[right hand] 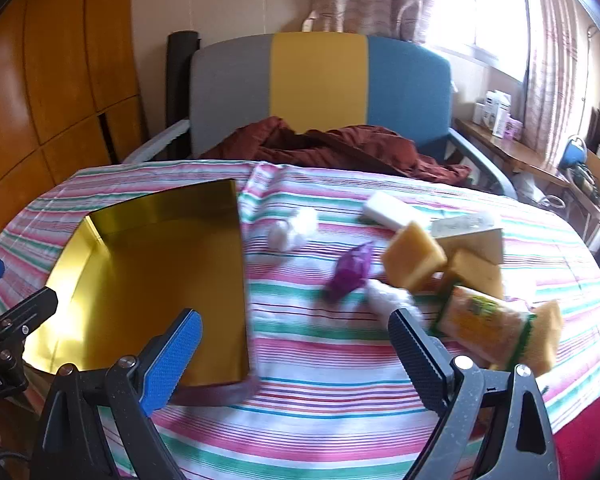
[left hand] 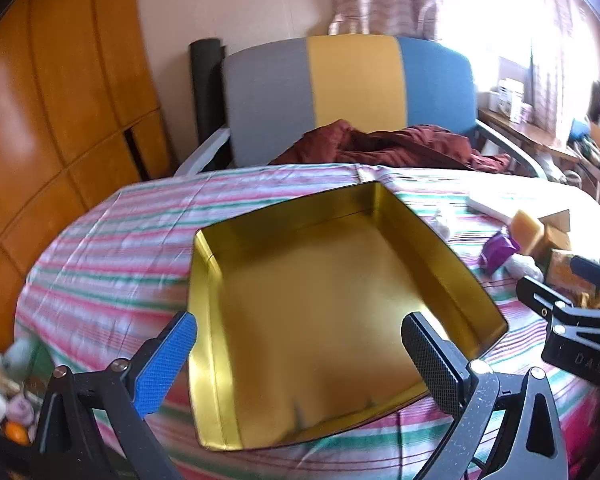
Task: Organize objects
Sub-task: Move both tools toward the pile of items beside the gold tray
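Observation:
A gold metal tin (left hand: 320,280) lies open and empty on the striped tablecloth; in the right wrist view the tin (right hand: 148,280) is at the left. My left gripper (left hand: 300,364) hangs open over the tin's near end, nothing between its fingers. My right gripper (right hand: 296,356) is open above bare cloth, right of the tin. Ahead of it lie a purple wrapped piece (right hand: 350,270), white cotton balls (right hand: 296,226), a white block (right hand: 386,206), yellow sponges (right hand: 414,258) and a wrapped sponge pack (right hand: 484,326). The right gripper's body (left hand: 572,320) shows at the left view's right edge.
A chair (right hand: 320,92) with grey, yellow and blue panels stands behind the table, a dark red cloth (right hand: 332,144) on its seat. Wooden cabinets (left hand: 60,120) fill the left. A cluttered side table (right hand: 512,144) stands by the window. The table's edge (right hand: 580,392) curves off at right.

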